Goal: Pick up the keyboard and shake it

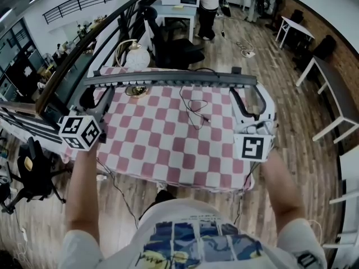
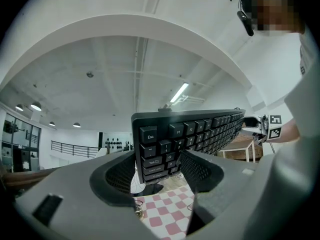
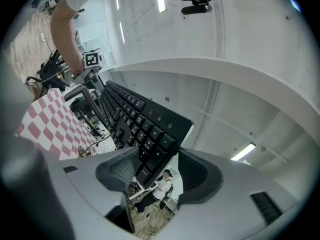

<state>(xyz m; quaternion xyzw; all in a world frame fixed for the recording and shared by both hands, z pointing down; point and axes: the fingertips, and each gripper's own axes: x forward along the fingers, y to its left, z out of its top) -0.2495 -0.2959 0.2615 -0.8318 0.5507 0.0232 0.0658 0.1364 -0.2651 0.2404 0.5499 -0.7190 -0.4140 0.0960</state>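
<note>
Keyboard [image 1: 168,78] gripped at both end edges — above the table [image 1: 162,144].

White short-sleeved T-shirt [image 1: 185,223] with a blue printed panel — the left tool [image 2: 157,166] and right tool [image 3: 152,170] have grey mesh-faced jaws and black-and-white marker cubes [image 1: 80,132].
</note>
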